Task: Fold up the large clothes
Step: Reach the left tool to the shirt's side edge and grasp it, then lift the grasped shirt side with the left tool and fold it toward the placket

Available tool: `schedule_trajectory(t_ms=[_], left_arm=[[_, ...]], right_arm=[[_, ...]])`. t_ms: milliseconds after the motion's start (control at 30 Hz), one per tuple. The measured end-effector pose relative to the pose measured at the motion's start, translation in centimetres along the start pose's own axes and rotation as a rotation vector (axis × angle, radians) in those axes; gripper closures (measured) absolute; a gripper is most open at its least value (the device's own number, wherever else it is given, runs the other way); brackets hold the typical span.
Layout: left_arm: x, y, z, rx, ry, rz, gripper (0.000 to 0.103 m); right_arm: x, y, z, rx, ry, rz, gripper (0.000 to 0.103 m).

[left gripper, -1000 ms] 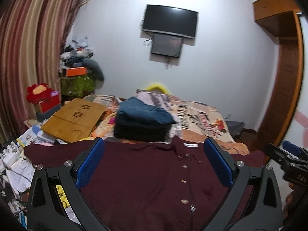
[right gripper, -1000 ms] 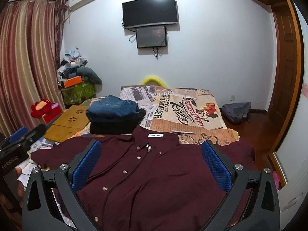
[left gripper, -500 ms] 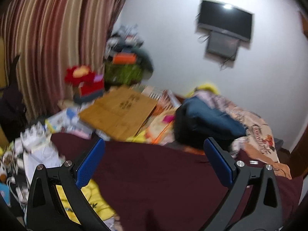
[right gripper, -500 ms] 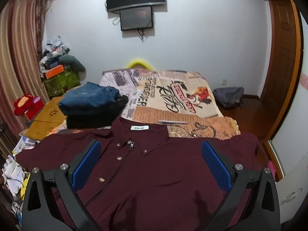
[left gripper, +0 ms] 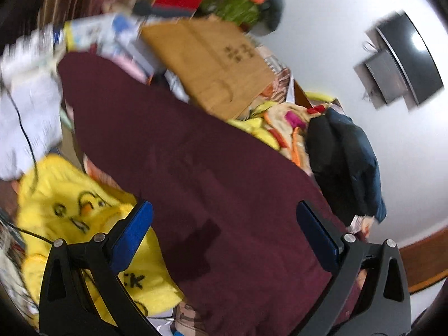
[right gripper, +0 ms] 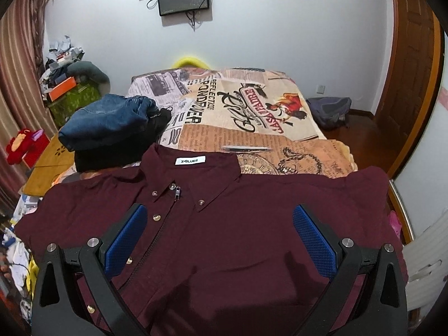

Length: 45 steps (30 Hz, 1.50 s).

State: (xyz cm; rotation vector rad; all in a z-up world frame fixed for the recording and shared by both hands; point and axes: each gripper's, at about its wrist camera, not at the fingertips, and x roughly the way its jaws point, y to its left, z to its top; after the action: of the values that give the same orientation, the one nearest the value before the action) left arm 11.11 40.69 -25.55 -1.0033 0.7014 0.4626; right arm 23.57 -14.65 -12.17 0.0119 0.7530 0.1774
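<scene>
Both fingers [right gripper: 313, 240] pairs spread (left [left gripper: 131, 232] tilted) above maroon shirt [right gripper: 238, 224]

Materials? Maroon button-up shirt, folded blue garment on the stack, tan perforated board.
Maroon button-up shirt: thin matte woven cloth, likely cotton; soft creases, metallic buttons.
Folded blue garment: faded denim look.
Tan perforated board: looks like bamboo or wood; flat, rigid, flower-pattern holes.

L gripper [left gripper: 224, 235] swung left over shirt [left gripper: 196, 168] sleeve; R gripper [right gripper: 219, 233] dipped closer.
</scene>
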Motion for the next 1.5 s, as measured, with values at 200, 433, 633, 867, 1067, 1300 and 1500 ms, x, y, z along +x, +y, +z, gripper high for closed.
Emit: schedule_trajectory(t_ms=[200,433,633,867,1067,1300,1500], left_arm=[[3.8,4.7,1.1,-0.150,0.054,0.048,0.002],[7.2,7.5,2.5,-0.182,0.079,0.131,0.026],[6.5,6.1,2.6,-0.050,0.028,0.262,0.072],[3.8,2.5,3.5,0.050,-0.045,0.255,0.094],[-0.3,-4.9,4.0,0.231,-0.193,0.234,0.096],[-5.8,-17.3,-0.4,0.547,-0.330,0.070,0.097],[-6.7,-24.7,-8.2,0.769,-0.257,-0.107,0.097]], right_arm=[[0.7,0.6,0.2,-0.018,0.013,-0.006,0.000],[1.2,1.0,0.4,-0.027,0.022,-0.010,0.000],[1.2,1.1,0.4,-0.030,0.025,-0.012,0.000],[0.5,1.1,0.2,-0.028,0.009,0.001,0.000],[-0.2,0.7,0.1,-0.024,-0.005,-0.006,0.000],[-1.0,-0.3,0.0,-0.011,-0.021,-0.010,0.000],[-1.7,-1.2,-0.5,-0.005,-0.030,0.001,0.000]])
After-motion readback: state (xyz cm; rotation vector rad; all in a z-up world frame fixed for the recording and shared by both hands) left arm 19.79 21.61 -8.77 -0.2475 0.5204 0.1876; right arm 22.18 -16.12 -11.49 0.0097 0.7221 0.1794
